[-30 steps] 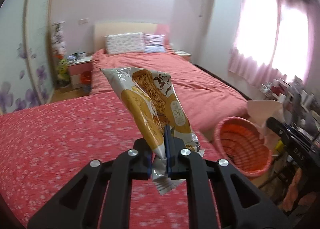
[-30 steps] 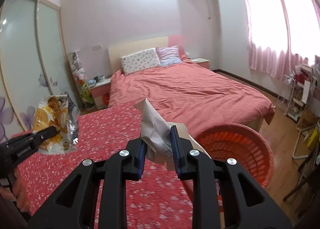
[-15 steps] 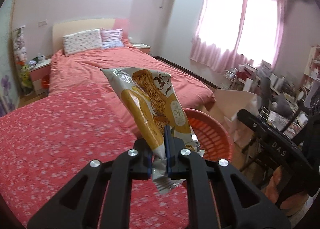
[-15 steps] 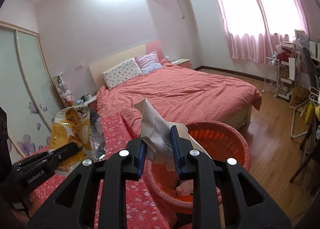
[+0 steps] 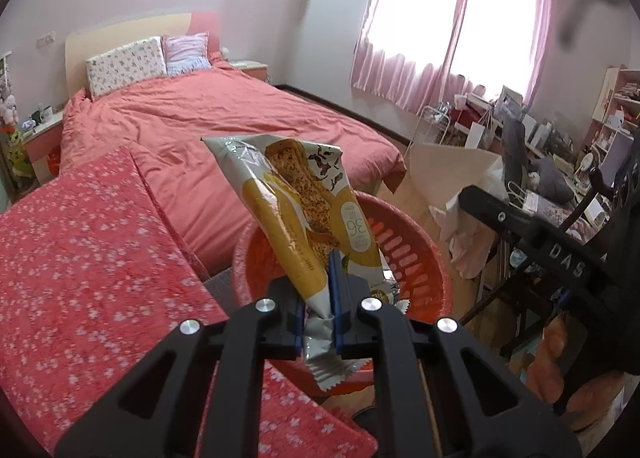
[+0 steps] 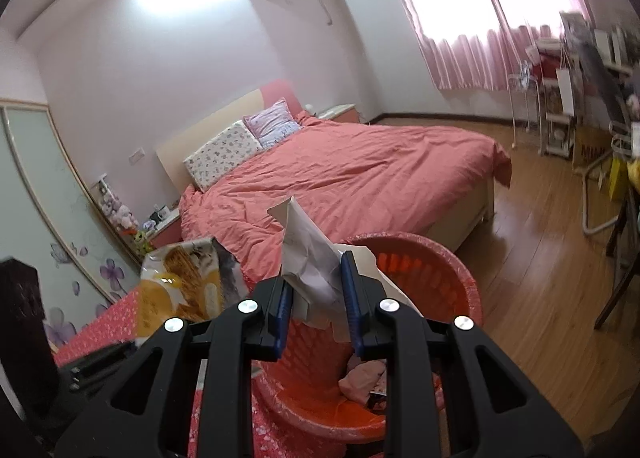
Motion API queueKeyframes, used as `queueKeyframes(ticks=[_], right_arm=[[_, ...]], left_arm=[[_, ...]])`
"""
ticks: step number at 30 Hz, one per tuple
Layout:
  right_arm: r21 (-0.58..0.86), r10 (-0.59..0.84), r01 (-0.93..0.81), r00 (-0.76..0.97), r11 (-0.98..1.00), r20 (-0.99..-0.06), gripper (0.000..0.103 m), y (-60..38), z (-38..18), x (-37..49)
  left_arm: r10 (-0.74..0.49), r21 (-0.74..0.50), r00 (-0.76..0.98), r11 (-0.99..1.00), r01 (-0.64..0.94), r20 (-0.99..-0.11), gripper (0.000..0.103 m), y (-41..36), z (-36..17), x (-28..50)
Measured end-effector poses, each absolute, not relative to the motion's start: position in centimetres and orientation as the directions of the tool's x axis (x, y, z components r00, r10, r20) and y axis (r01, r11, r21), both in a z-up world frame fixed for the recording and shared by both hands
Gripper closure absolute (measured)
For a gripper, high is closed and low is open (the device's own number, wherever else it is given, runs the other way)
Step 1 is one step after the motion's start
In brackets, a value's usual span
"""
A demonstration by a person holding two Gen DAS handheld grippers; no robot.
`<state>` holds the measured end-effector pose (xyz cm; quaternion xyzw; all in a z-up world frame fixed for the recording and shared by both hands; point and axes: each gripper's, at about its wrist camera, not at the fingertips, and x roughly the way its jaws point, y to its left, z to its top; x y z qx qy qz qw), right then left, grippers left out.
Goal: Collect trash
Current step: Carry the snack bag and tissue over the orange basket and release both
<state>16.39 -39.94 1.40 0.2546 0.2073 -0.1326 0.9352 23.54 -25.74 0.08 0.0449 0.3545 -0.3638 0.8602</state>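
Two claws are working, each carrying one piece of trash. The left claw (image 5: 318, 310) is pinching one yellow-and-silver snack wrapper (image 5: 304, 209) by its crimped end; the wrapper is standing up above one red slotted basket (image 5: 416, 254). The right claw (image 6: 316, 298) is clamping one crumpled white paper (image 6: 310, 258) over the same basket (image 6: 432, 270), which is holding some pinkish scraps at its bottom.

The wrapper is showing the number "36". The right tool's body, seen from the left wrist view, is showing the letters "DAS".

A red cloth with small white flowers (image 5: 80, 258) is lying beside the basket. One bed (image 5: 224, 125) with a salmon cover is carrying two pillows. Pink curtains (image 5: 460, 29) are hanging at the window, and the floor (image 6: 532, 258) is wooden.
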Motion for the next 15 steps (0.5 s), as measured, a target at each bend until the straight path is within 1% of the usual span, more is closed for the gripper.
queueKeyframes(ticks=[4, 8, 9, 10, 11, 13, 14, 15], right_arm=[[0.471, -0.113, 0.351, 0.880, 0.809, -0.462, 0.079, -41.3, 0.4, 17.0], [0.482, -0.097, 0.346, 0.879, 0.805, -0.467, 0.077, -41.3, 0.0, 17.3], [0.484, -0.092, 0.343, 0.878, 0.805, -0.470, 0.076, -41.3, -0.1, 17.5], [0.483, -0.089, 0.343, 0.876, 0.806, -0.473, 0.074, -41.3, -0.2, 17.7], [0.483, -0.084, 0.341, 0.874, 0.806, -0.478, 0.074, -41.3, -0.3, 17.8], [0.483, -0.076, 0.341, 0.870, 0.807, -0.488, 0.067, -41.4, -0.5, 18.1], [0.482, -0.073, 0.344, 0.866, 0.806, -0.495, 0.063, -41.4, -0.7, 18.1], [0.481, -0.071, 0.345, 0.863, 0.806, -0.500, 0.062, -41.4, -0.8, 18.1]], left_arm=[[-0.587, -0.182, 0.464, 0.728, 0.661, -0.663, 0.091, -27.3, -1.3, 24.2], [-0.575, -0.179, 0.450, 0.729, 0.660, -0.683, 0.090, -28.3, -2.5, 24.9], [-0.566, -0.175, 0.451, 0.735, 0.655, -0.690, 0.087, -28.5, -3.0, 25.1], [-0.564, -0.175, 0.448, 0.735, 0.655, -0.693, 0.082, -28.5, -3.3, 25.2], [-0.559, -0.171, 0.450, 0.738, 0.653, -0.697, 0.076, -28.6, -3.6, 25.3], [-0.541, -0.158, 0.459, 0.750, 0.642, -0.704, 0.068, -28.6, -4.2, 25.5], [-0.532, -0.154, 0.462, 0.757, 0.635, -0.710, 0.067, -28.5, -4.5, 25.7], [-0.524, -0.152, 0.464, 0.763, 0.628, -0.714, 0.066, -28.5, -4.6, 25.8]])
